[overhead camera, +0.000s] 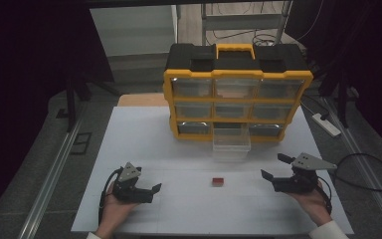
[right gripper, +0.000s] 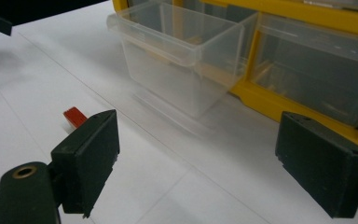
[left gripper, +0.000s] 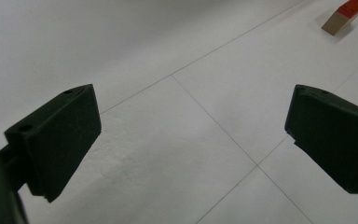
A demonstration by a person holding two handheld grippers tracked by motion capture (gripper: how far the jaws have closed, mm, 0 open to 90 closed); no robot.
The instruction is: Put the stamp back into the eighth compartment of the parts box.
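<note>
Here, a small red block [overhead camera: 218,180] lies flat on the white table [overhead camera: 179,154], about halfway between the two grippers and well apart from both. The left gripper [overhead camera: 146,191] sits low at the near left of the table, held in a hand [overhead camera: 112,209], and its two black jaws are spread wide with nothing between them. In the left gripper view the red block [left gripper: 346,15] shows far off in the top corner. The right gripper [overhead camera: 273,167] is at the near right, held by the other hand [overhead camera: 311,201], and its jaws are spread wide too, holding nothing. Behind the block stands a big yellow and black plastic box of small see-through drawers [overhead camera: 236,94]. One clear plastic drawer [overhead camera: 231,142] in the bottom row, the middle one, is pulled out toward the block. In the right gripper view this drawer [right gripper: 177,51] looks empty.
</note>
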